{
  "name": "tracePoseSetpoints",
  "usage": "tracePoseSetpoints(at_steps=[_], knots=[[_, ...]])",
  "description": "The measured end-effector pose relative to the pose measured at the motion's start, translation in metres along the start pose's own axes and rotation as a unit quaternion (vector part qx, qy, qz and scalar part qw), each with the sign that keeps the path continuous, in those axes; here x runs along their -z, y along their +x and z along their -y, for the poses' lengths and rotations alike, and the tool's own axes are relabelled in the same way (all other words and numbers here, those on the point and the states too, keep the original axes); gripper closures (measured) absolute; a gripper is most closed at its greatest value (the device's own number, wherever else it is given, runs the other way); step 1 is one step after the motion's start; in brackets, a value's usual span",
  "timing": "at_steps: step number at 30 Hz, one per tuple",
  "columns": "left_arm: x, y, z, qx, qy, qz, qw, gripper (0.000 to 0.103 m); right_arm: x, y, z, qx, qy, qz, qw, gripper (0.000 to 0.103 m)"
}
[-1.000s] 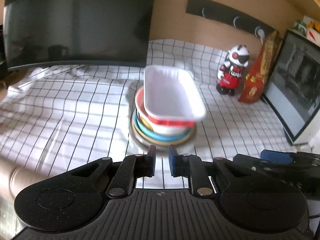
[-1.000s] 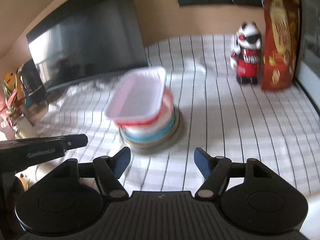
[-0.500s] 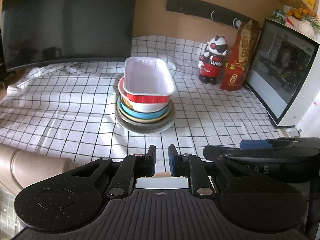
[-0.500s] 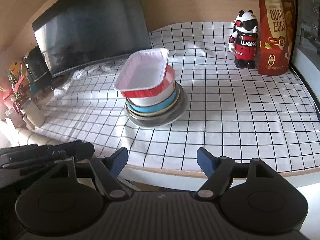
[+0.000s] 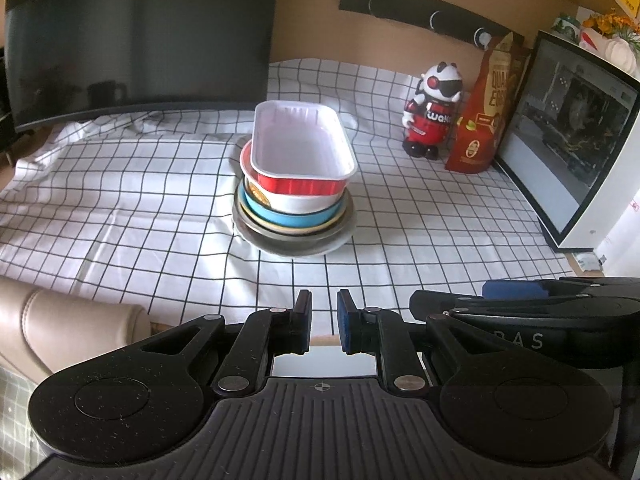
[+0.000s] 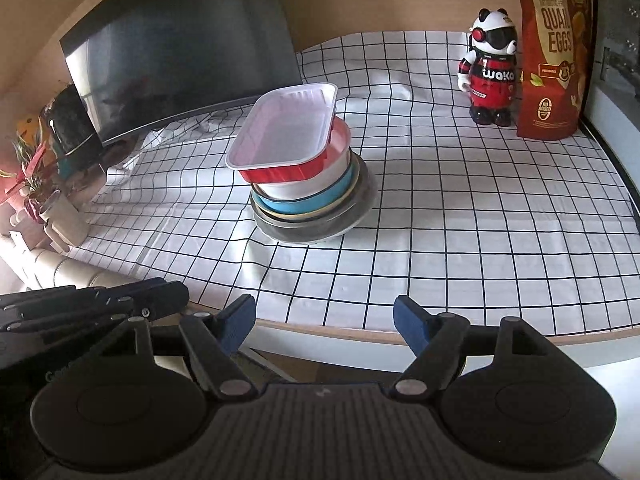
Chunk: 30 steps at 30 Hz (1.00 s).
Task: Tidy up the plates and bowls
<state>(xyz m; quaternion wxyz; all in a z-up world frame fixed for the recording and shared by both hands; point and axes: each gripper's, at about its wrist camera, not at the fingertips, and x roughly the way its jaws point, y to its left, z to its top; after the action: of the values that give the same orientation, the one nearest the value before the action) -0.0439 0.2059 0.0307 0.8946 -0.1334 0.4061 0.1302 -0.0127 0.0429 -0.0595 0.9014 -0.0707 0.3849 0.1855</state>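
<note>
On the checked white tablecloth, near the middle of the table, the dishes are seen gathered into one stack. A wide grey plate lies at the bottom, with a thin cream-rimmed plate over it, then a blue bowl, then a white bowl. A red rectangular tray with a white inside is set on top — it sits askew, overhanging the round bowls on one side.

Well short of the stack, at the near edge of the table, both grippers are held apart from the dishes, and nothing is touched by either. The left gripper is seen with its blue pads drawn together, only a narrow slit left between them and nothing in it. The right gripper is held with its fingers spread wide; its jaws have just been opening, and nothing but the table edge is seen through the gap. Each gripper can be made out at the lower corner of the other's view.

Behind the stack a dark curved monitor is stood against the wall. To the right a panda figurine in red is placed just beside a brown snack bag — next to that, a white-framed screen is seen.
</note>
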Motion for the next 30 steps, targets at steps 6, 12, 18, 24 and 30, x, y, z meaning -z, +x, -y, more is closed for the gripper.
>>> tracePoseSetpoints(at_steps=[6, 12, 18, 24, 30], knots=[[-0.0004, 0.0006, 0.0005, 0.0, -0.004, -0.001, 1.0, 0.085, -0.0002, 0.0016, 0.0037, 0.0, 0.006, -0.004, 1.0, 0.026], [-0.0007, 0.0017, 0.0014, 0.002, -0.006, -0.004, 1.0, 0.085, 0.0014, 0.0019, 0.0041, 0.0, 0.007, -0.007, 1.0, 0.026], [-0.0002, 0.0013, 0.0012, 0.002, -0.007, -0.005, 1.0, 0.085, 0.0009, 0.0029, 0.006, 0.001, 0.011, -0.009, 1.0, 0.026], [-0.0001, 0.0016, 0.001, 0.003, -0.011, -0.006, 0.9999, 0.085, 0.0008, 0.0032, 0.0055, 0.001, 0.011, -0.009, 1.0, 0.026], [0.0, 0.0016, 0.0014, 0.004, -0.011, -0.007, 0.9999, 0.085, 0.0005, 0.003, 0.0056, 0.001, 0.012, -0.01, 1.0, 0.026]])
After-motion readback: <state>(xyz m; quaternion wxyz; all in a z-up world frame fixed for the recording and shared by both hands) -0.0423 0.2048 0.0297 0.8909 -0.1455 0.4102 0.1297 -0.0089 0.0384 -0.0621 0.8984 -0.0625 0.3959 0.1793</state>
